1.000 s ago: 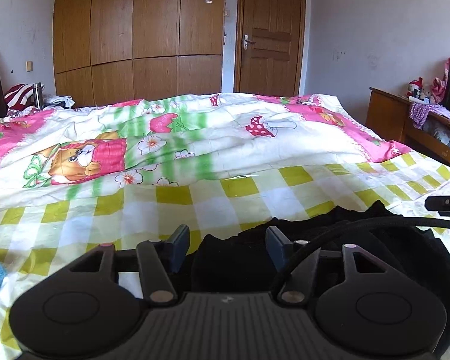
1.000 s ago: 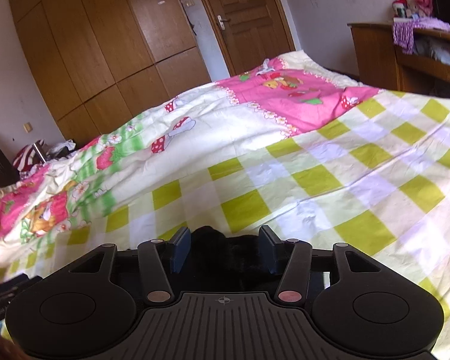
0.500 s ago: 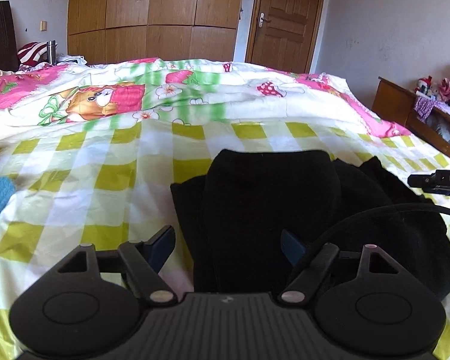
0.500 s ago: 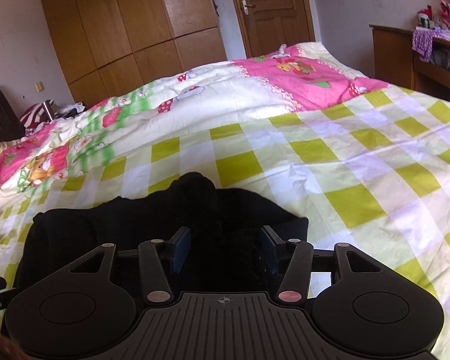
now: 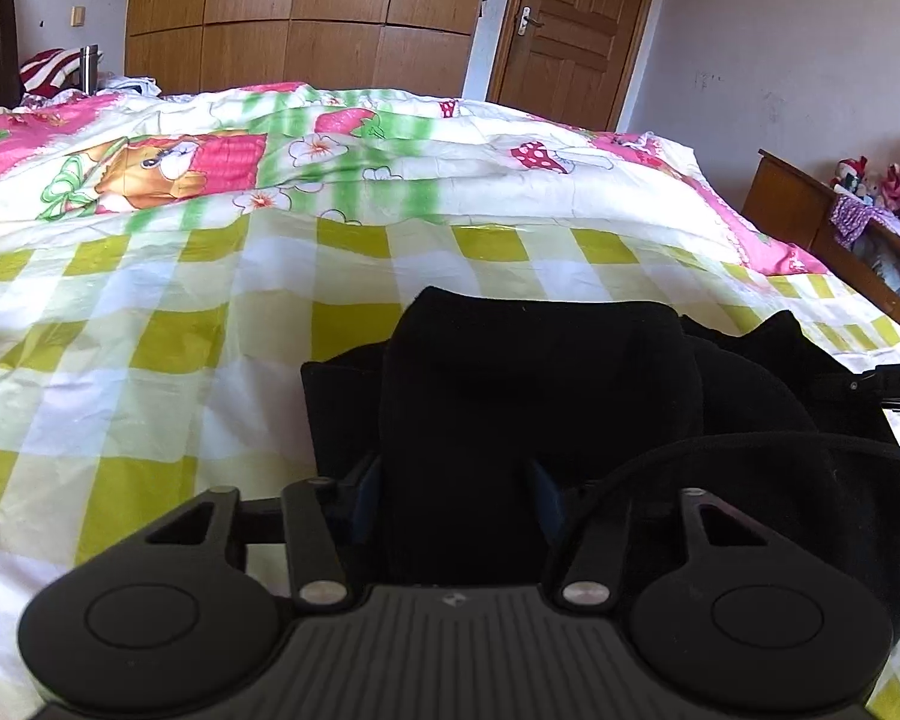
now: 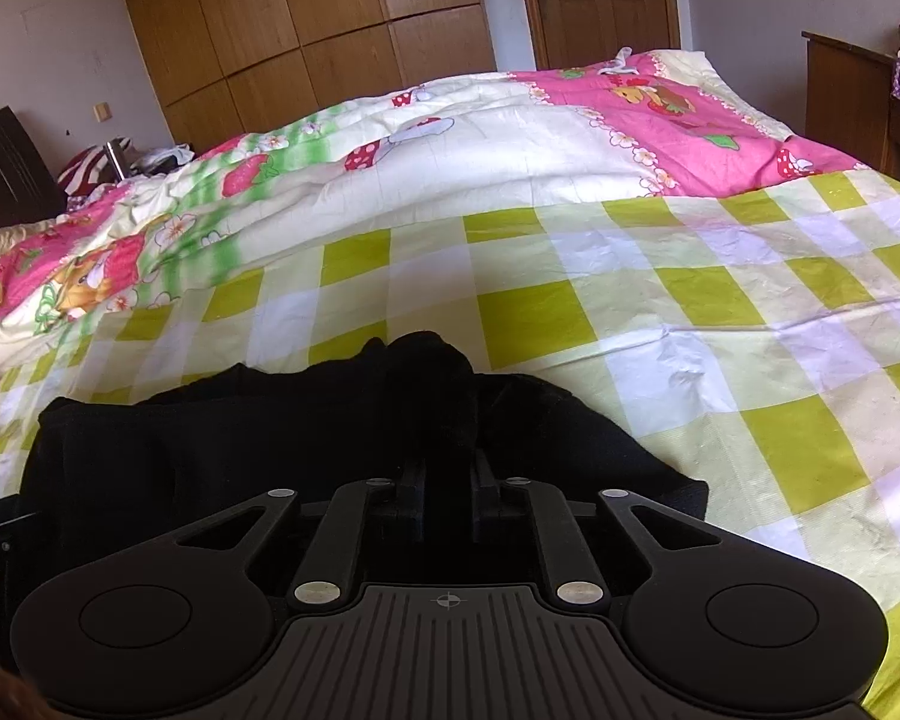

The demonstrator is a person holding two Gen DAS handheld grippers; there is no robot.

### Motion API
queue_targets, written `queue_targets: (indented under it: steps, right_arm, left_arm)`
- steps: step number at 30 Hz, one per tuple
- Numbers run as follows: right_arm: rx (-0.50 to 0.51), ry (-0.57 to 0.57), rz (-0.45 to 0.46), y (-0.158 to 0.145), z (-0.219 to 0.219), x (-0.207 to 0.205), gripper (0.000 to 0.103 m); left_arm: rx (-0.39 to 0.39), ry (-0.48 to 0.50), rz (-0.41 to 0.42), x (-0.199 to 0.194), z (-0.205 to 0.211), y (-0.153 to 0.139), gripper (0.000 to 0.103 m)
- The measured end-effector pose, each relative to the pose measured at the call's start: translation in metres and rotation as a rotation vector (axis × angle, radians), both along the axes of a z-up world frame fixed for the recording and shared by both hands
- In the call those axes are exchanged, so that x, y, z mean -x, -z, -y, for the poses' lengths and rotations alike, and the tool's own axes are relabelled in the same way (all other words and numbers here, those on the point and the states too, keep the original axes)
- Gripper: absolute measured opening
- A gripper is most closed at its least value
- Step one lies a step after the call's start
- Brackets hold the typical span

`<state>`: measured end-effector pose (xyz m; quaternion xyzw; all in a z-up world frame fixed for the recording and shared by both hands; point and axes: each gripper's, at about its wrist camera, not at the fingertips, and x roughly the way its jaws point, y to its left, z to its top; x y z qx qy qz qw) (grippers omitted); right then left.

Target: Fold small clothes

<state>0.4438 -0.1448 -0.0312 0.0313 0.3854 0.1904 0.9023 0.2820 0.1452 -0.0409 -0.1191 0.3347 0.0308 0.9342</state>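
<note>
A black garment (image 5: 540,384) lies bunched on the green-and-white checked bedsheet (image 5: 150,348); it also shows in the right wrist view (image 6: 240,438). My left gripper (image 5: 456,492) has a thick fold of the garment between its blue-padded fingers, which stand fairly wide apart. My right gripper (image 6: 447,486) is shut on a raised ridge of the garment, fingers close together. The right gripper's tip (image 5: 894,384) shows at the right edge of the left wrist view.
A cartoon-print quilt (image 5: 330,162) is heaped across the far half of the bed. A wooden wardrobe (image 5: 294,18) and door (image 5: 570,24) stand behind. A wooden cabinet (image 5: 810,222) with toys is to the right.
Both grippers rose and drew back, showing more of the garment. The right gripper's fingers closed onto a ridge of the cloth. The left fingers narrowed around a fold.
</note>
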Motion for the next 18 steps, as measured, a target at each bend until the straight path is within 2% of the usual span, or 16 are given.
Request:
queue_targets:
  steps: [3,5,6,8,10,13,14,16,18]
  right_arm:
    - [-0.053,0.05,0.015,-0.012,0.018,0.017,0.005]
    - [-0.054,0.065,0.009,-0.01,0.02,0.02,0.005]
    - [-0.046,0.086,-0.005,-0.005,0.02,0.016,0.004]
    - [-0.07,0.14,-0.053,0.002,0.023,0.01,0.004]
    - [-0.086,0.139,-0.003,-0.009,0.024,0.023,0.004]
    - [-0.142,0.161,0.066,-0.025,0.035,0.042,0.004]
    - [-0.149,0.193,0.066,-0.023,0.038,0.041,0.004]
    - [-0.112,0.227,-0.008,-0.005,0.037,0.027,0.004]
    - [-0.058,0.248,-0.051,0.02,0.032,0.016,0.004]
  left_arm:
    - [-0.069,0.004,0.023,0.006,0.013,-0.001,0.057]
    - [-0.057,-0.017,-0.029,-0.005,0.01,0.006,0.057]
    - [-0.048,-0.024,-0.031,-0.007,0.01,0.004,0.057]
    - [-0.099,-0.006,0.037,-0.003,0.016,-0.011,0.056]
    - [-0.148,0.023,0.084,-0.004,0.022,-0.019,0.057]
    - [-0.143,0.033,0.011,-0.028,0.025,-0.006,0.057]
    - [-0.168,0.024,-0.015,-0.034,0.026,0.003,0.057]
    - [-0.221,0.015,-0.021,-0.037,0.028,0.014,0.061]
    - [-0.205,0.003,-0.012,-0.034,0.024,0.009,0.062]
